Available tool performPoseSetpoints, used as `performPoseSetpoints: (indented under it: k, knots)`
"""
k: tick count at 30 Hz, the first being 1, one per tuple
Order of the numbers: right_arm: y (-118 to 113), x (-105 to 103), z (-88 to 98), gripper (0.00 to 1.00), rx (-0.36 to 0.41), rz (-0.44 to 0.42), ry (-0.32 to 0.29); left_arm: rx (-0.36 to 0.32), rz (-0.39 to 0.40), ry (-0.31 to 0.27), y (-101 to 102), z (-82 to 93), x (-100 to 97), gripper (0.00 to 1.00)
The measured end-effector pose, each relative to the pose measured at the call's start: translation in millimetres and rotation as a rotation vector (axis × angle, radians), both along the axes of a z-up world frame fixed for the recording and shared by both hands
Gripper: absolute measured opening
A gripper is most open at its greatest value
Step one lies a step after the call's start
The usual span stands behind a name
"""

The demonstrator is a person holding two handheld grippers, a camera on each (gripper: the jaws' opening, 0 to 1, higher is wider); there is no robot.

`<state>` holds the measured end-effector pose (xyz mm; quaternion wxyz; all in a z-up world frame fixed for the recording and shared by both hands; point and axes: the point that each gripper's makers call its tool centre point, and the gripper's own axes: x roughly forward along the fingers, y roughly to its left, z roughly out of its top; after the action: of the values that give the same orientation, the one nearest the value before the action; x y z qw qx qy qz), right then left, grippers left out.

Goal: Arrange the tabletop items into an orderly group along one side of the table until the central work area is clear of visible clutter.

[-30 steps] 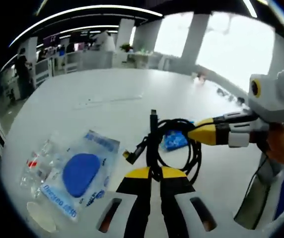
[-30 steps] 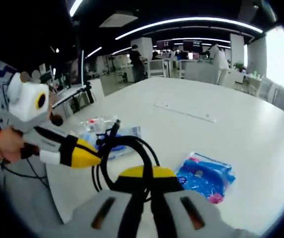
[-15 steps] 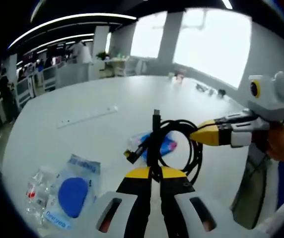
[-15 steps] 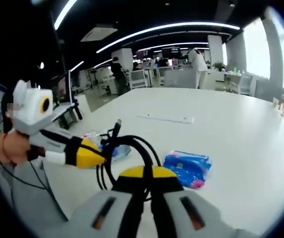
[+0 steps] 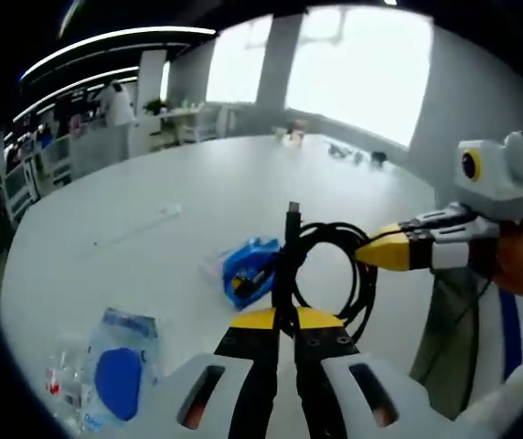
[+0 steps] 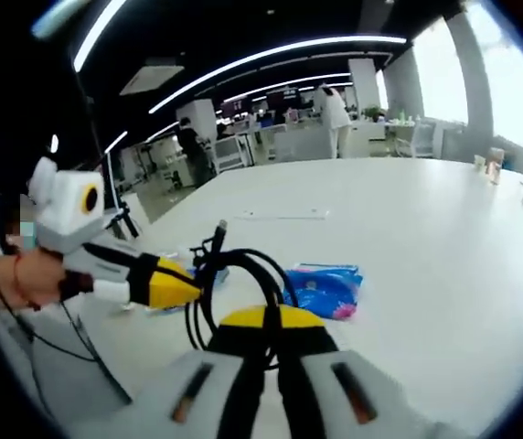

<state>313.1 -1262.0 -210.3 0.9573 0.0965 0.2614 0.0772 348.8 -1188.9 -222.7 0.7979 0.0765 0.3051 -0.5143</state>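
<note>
Holding a coiled black cable (image 5: 321, 274) above the white counter (image 5: 152, 229), between both tools: left gripper (image 5: 280, 322) with jaws closed on the near part of the coil, right gripper (image 6: 266, 322) with jaws clamped on the same cable (image 6: 239, 288) from the other side. Seen also in left gripper view: right gripper's yellow tip (image 5: 380, 251) touching the coil from the right. Lying on the counter: blue packet (image 5: 248, 270) just behind the cable, clear pouch with a blue disc (image 5: 115, 375) nearer and to the left.
</note>
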Motion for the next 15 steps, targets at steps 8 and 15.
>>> performPoseSetpoints:
  k: [8,15]
  knots:
    - [-11.8,-13.2,-10.2,0.00,0.011,-0.047,0.034,0.021,-0.068,0.031,-14.3,-10.7,-9.3,0.00]
    - [-17.7,-18.3,-35.6,0.00,0.054,-0.087,0.084,0.070,-0.118,0.076,-23.6,-35.2,-9.3,0.00]
